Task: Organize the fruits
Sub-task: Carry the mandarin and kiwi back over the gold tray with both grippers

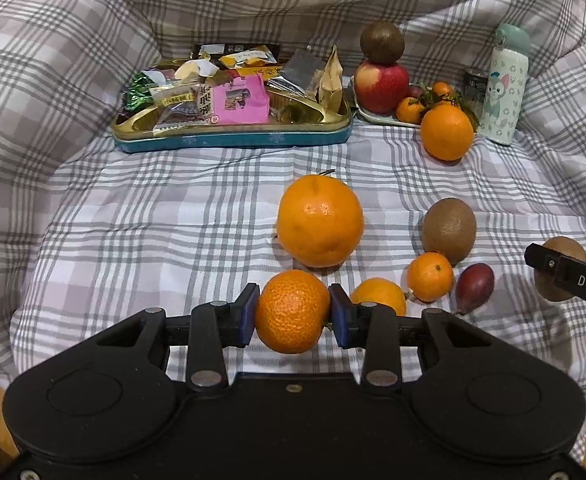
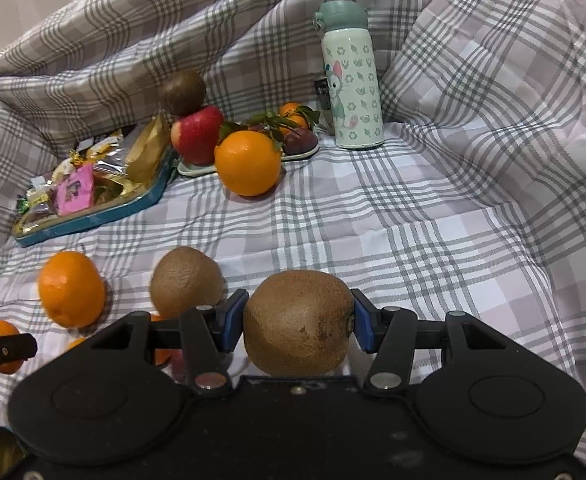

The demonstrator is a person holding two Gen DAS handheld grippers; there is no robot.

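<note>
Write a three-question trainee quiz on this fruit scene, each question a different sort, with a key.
1. True or false: the left gripper is shut on a mandarin.
2. Multiple choice: what sits on top of the red apple? A) an orange B) a kiwi C) the bottle
3. Fill in: the right gripper holds a ____.

Key
1. True; both blue pads press its sides.
2. B; the dark kiwi is balanced on the apple, at the plate beside the snack tin.
3. Kiwi: the held kiwi.
</note>
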